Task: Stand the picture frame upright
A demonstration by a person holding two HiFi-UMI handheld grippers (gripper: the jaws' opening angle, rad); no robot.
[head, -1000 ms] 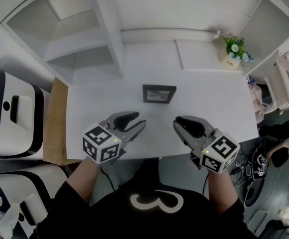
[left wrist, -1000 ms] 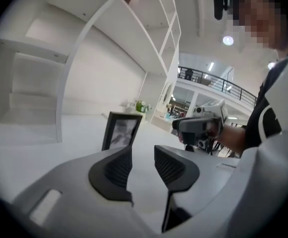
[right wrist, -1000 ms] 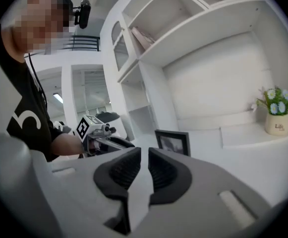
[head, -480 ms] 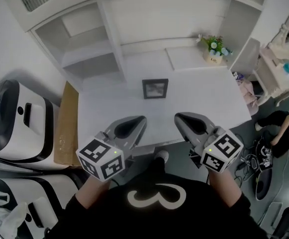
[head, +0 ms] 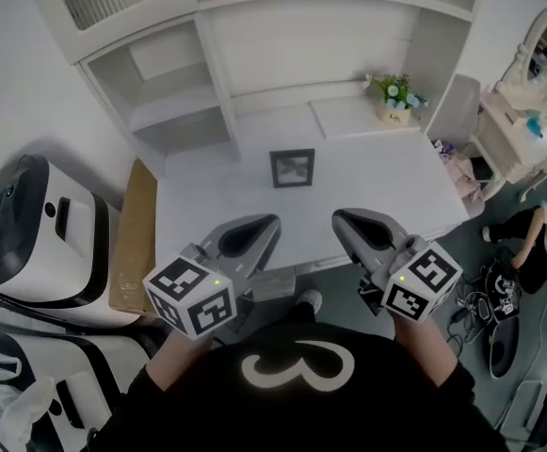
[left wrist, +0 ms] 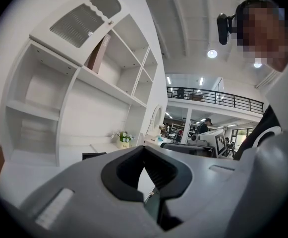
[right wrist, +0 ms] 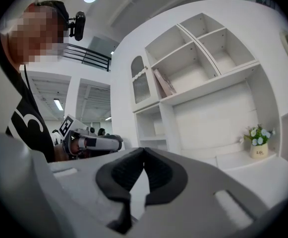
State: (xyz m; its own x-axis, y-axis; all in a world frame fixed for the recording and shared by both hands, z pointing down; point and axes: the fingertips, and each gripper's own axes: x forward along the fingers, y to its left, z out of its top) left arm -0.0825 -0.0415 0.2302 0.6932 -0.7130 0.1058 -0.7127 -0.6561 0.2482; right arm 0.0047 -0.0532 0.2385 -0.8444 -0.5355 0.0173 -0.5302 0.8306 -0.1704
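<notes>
Picture frame (head: 292,169) sits out of reach on the desk (head: 395,177).
Left gripper (head: 273,222) and right gripper (head: 337,216), both with jaws pressed together and empty, should open the 2 before approaching.

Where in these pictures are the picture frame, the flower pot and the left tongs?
picture frame (head: 292,169): head view, middle of its pane.
flower pot (head: 396,114): head view, the pot's front.
left tongs (head: 271,224): head view, the closed tips.
</notes>
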